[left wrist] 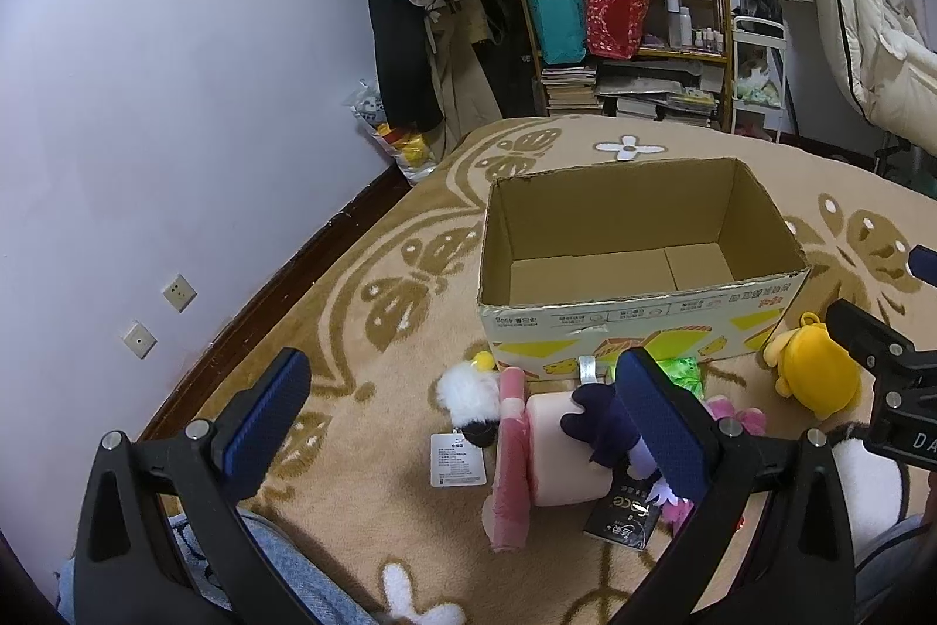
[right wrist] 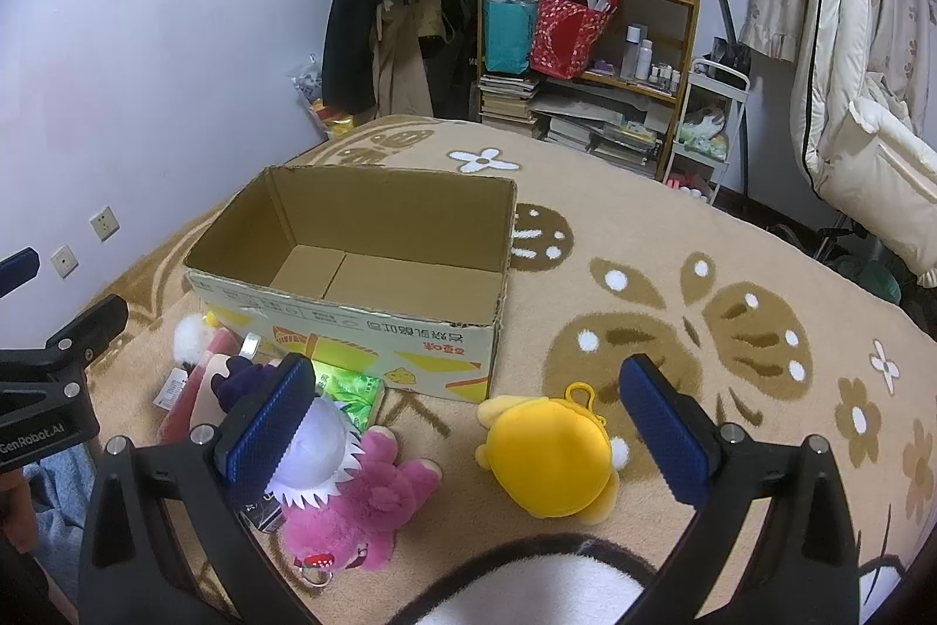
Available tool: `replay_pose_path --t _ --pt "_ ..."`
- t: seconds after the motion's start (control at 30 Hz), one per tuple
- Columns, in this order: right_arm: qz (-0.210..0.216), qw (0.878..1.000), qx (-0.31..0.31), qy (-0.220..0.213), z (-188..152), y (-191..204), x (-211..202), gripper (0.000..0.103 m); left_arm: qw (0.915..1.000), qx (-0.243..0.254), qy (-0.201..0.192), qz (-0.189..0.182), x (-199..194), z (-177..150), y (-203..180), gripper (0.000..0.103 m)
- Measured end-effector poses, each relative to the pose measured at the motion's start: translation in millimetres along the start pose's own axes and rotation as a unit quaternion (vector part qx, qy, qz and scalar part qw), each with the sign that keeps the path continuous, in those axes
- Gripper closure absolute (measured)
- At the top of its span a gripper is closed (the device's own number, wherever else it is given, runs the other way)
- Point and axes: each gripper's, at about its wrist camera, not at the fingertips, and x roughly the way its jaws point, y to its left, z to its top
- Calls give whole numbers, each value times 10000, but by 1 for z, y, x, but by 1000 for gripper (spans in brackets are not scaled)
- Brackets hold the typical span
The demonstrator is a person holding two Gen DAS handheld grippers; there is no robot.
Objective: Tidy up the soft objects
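Both grippers, left and right, gape wide, holding nothing. One cardboard box sits open-topped on the rug, long axis running left-right. Before it lie several plush toys: one yellow, one pink, one white-and-purple, one pink-haired doll lying lengthwise toward the box.

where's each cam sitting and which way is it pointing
Left wrist: rides the open left gripper, looking forward and down at the cardboard box and the pink doll; denim-clad leg at bottom, right gripper at the right edge.
Right wrist: rides the open right gripper, facing the yellow plush and pink plush; left gripper at the left edge.
Shared: box, yellow plush, carpet, shelf.
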Motion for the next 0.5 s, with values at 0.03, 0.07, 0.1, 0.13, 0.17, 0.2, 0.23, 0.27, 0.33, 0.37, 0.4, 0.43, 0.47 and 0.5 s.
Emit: replay_pose_path --t 0.03,0.07,0.1,0.13,0.17,0.2,0.23,0.27,0.33,0.37,0.4,0.43,0.47,0.5 --pt "0 10000 4 0 0 0 0 0 10000 -1 2 -12 0 0 0 0" --pt "1 10000 3 -2 0 0 0 0 10000 2 3 -21 -1 0 0 0" --pt "4 10000 3 4 0 0 0 0 10000 7 4 -22 -1 -1 0 0" --pt "3 10000 2 5 0 0 0 0 10000 11 4 -23 -1 -1 0 0" --pt "-19 10000 1 2 0 0 0 0 10000 4 9 -33 -1 -1 0 0" --pt "-28 10000 -3 2 0 0 0 0 10000 1 15 -40 -1 -1 0 0" --pt "-23 10000 -4 4 0 0 0 0 10000 -2 21 -47 -1 -2 0 0" --pt "-21 10000 1 5 0 0 0 0 10000 -1 25 -44 -1 -2 0 0" --pt "-13 10000 3 5 0 0 0 0 10000 13 20 -31 -1 -2 0 0" --pt "-23 10000 -5 5 0 0 0 0 10000 20 18 -26 -1 -2 0 0" --pt "-25 10000 -9 6 0 0 0 0 10000 30 15 -24 -1 -2 -1 0" --pt "-20 10000 -10 8 0 0 0 0 10000 33 15 -26 -1 -2 0 0" --pt "-20 10000 -7 9 0 0 0 0 10000 48 10 -19 -1 -2 -1 0" --pt "-20 10000 -9 13 0 0 0 0 10000 59 10 -18 -1 -2 -1 0"
